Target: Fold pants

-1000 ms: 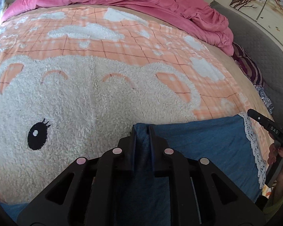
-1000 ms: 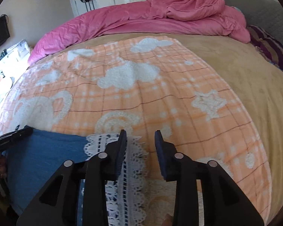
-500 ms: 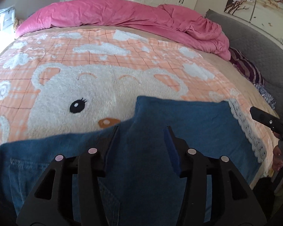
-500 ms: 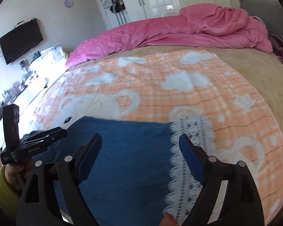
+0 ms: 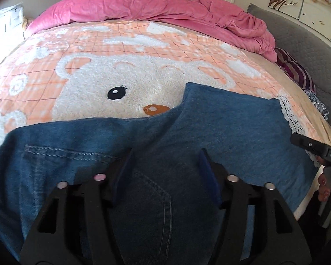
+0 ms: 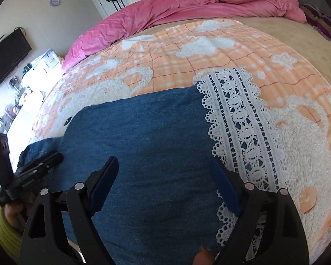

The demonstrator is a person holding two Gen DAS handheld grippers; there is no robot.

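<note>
bed: fuzzy peach bear-print blanket (image 5: 94,84), pink crumpled duvet (image 5: 143,6) bunched at far end
pants: blue denim pants with white lace hem (image 6: 156,132), spread flat on blanket
left gripper (image 5: 165,165): hovering low over denim, wide apart, holding nothing
right gripper (image 6: 165,172): same deal near lace hem, gaping, empty

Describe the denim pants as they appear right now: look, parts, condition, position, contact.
The pants are blue denim with a wide white lace hem at the leg end and stitched seams near the seat. They lie flat on the orange bear blanket, at its near edge, the leg stretching toward the right. The left gripper and right gripper are over the cloth, jaws open, clamping nothing.
</note>
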